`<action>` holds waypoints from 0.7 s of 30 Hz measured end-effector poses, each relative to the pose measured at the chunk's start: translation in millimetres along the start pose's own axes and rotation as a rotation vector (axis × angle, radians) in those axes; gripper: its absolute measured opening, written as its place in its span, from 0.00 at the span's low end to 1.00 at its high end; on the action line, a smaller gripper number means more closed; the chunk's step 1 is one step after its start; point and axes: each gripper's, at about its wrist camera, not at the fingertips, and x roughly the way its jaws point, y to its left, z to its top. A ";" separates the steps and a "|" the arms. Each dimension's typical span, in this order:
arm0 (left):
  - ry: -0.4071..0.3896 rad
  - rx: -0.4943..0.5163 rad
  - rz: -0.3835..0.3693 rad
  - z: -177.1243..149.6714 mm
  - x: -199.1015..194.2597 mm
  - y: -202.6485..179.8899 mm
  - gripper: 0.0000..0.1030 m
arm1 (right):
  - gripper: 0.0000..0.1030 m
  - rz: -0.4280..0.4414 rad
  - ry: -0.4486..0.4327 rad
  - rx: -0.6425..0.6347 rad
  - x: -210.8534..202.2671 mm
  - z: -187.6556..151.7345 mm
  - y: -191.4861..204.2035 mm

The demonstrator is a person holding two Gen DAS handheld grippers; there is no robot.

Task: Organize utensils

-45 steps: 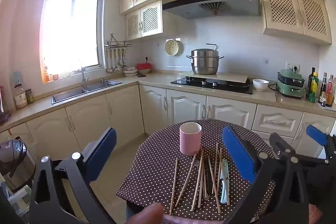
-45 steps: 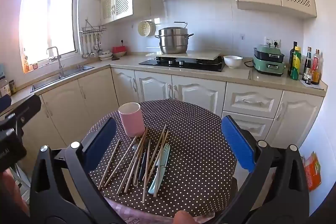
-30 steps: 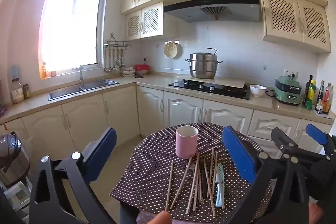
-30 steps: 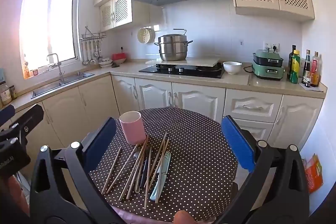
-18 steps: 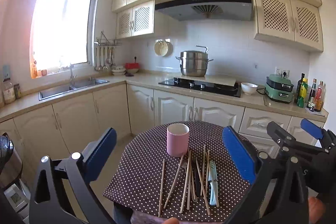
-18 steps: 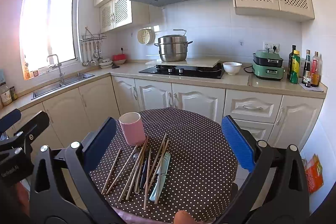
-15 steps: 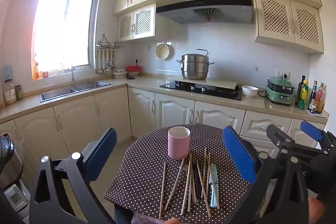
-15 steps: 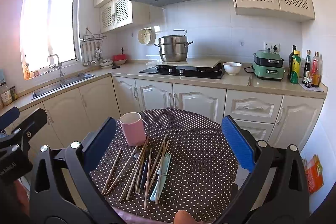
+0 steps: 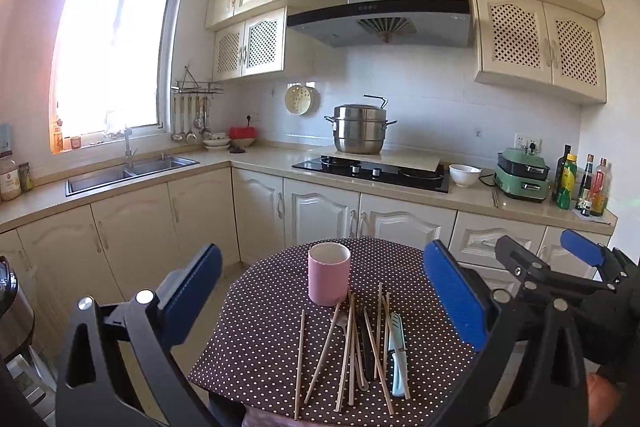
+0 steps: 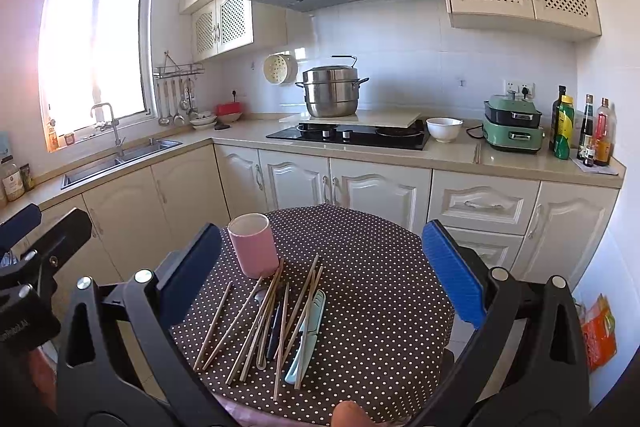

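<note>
We find the left gripper has drifted and levelled over the past second and a half, so the table sits more centrally in its view; the right gripper has scarcely shifted; nothing on the table has been disturbed, and we judge the task not yet begun. Both claws stand wide apart and empty, held above the near edge of the polka-dot tablecloth; the pink cup stands upright and appears empty, towards the left finger in the right view; the loose chopsticks and a pale blue knife lie scattered just in front of it, below and between the fingers, untouched by either claw.
</note>
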 end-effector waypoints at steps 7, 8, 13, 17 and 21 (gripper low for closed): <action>-0.003 0.001 0.002 -0.7 0.8 -0.7 0.96 | 0.95 0.002 -0.003 -0.003 0.0 -0.8 -0.4; -0.003 0.001 0.002 -0.6 1.0 -0.6 0.96 | 0.95 0.001 -0.003 -0.003 0.1 -1.5 -0.7; 0.002 -0.001 0.003 -2.9 2.6 0.5 0.96 | 0.95 0.003 0.003 -0.003 2.0 -1.7 -1.1; 0.014 0.006 -0.003 -4.7 5.5 -0.6 0.96 | 0.95 0.005 0.008 -0.005 3.6 -4.5 -0.3; 0.039 0.022 -0.001 -7.4 13.2 -2.1 0.96 | 0.95 0.007 0.015 -0.006 6.8 -5.7 0.5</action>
